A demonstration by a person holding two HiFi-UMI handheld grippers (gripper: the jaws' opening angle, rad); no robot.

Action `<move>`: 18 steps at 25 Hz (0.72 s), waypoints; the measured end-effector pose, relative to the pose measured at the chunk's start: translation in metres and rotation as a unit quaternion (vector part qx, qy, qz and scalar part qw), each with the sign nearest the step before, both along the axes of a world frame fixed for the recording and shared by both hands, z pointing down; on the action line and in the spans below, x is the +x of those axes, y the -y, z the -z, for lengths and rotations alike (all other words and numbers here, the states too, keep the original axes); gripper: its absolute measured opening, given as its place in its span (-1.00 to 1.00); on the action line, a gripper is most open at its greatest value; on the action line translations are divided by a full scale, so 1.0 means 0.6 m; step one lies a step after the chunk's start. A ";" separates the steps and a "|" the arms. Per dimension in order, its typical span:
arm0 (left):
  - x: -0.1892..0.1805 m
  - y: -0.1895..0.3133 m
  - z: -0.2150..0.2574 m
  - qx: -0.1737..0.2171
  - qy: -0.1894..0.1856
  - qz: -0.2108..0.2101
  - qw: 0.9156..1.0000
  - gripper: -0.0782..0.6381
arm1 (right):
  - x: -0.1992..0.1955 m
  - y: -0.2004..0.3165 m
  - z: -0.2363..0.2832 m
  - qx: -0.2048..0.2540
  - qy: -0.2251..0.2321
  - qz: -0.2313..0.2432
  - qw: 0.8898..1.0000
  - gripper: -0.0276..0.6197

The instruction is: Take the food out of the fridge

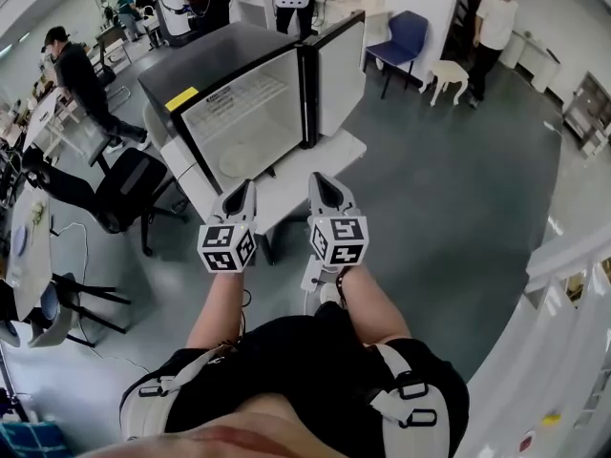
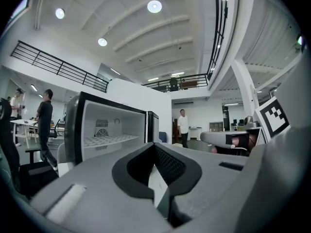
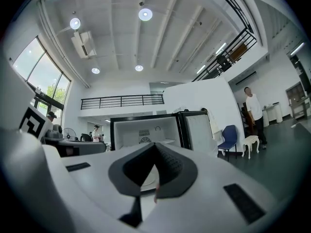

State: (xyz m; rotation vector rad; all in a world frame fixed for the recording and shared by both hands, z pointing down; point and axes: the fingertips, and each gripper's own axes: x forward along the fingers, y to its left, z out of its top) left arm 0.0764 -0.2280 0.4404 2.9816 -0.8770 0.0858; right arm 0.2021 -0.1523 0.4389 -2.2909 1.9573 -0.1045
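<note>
A small black fridge (image 1: pixel 239 74) stands on a white table (image 1: pixel 286 194) ahead of me, its door (image 1: pixel 336 65) swung open to the right. Its white inside shows a wire shelf and a pale round plate (image 1: pixel 239 160) on the bottom; I cannot make out any food. My left gripper (image 1: pixel 246 187) and right gripper (image 1: pixel 320 179) are held side by side, level, at the table's near edge, short of the fridge. Both are shut with nothing in them. The left gripper view shows its jaws (image 2: pixel 154 147) meeting before the fridge (image 2: pixel 104 130). The right gripper (image 3: pixel 154 147) faces the fridge (image 3: pixel 146 130).
A black office chair (image 1: pixel 129 189) stands left of the table. A blue chair (image 1: pixel 401 36) and a white stool (image 1: pixel 449 74) are at the back right. One person (image 1: pixel 81 79) stands at left, another (image 1: pixel 496 22) at far right. A white railing (image 1: pixel 573 284) runs along the right.
</note>
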 end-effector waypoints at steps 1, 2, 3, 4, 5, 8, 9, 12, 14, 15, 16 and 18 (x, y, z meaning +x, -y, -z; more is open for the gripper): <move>0.024 0.016 0.000 -0.002 0.000 0.003 1.000 -0.77 | 0.024 0.017 -0.001 -0.002 0.000 0.004 1.000 -0.89; 0.049 0.032 -0.001 -0.005 0.000 0.006 1.000 -0.77 | 0.049 0.034 -0.002 -0.004 -0.001 0.008 1.000 -0.89; 0.074 0.047 -0.002 -0.007 0.000 0.009 1.000 -0.77 | 0.073 0.050 -0.003 -0.007 -0.001 0.012 1.000 -0.89; 0.097 0.060 -0.005 -0.009 0.001 0.011 1.000 -0.77 | 0.096 0.066 -0.005 -0.009 0.000 0.015 1.000 -0.89; 0.119 0.073 -0.007 -0.011 0.002 0.012 1.000 -0.77 | 0.117 0.081 -0.007 -0.012 0.002 0.019 1.000 -0.89; 0.167 0.104 -0.010 -0.015 0.008 0.021 1.000 -0.77 | 0.168 0.122 -0.014 -0.021 0.013 0.031 0.999 -0.89; 0.178 0.114 -0.009 -0.015 0.009 0.026 0.999 -0.77 | 0.182 0.135 -0.015 -0.023 0.016 0.036 0.999 -0.89; 0.196 0.142 -0.006 -0.017 0.013 0.044 0.999 -0.77 | 0.213 0.173 -0.017 -0.029 0.023 0.052 0.998 -0.89; 0.199 0.166 -0.011 -0.020 0.015 0.057 0.998 -0.77 | 0.220 0.201 -0.019 -0.032 0.023 0.063 0.997 -0.89; 0.198 0.180 -0.015 -0.022 0.016 0.062 0.998 -0.77 | 0.220 0.216 -0.021 -0.033 0.022 0.069 0.997 -0.89; 0.197 0.193 -0.020 -0.024 0.017 0.067 0.997 -0.77 | 0.218 0.230 -0.025 -0.035 0.021 0.075 0.996 -0.89; 0.196 0.215 -0.026 -0.027 0.017 0.073 0.997 -0.77 | 0.212 0.255 -0.032 -0.037 0.020 0.085 0.995 -0.89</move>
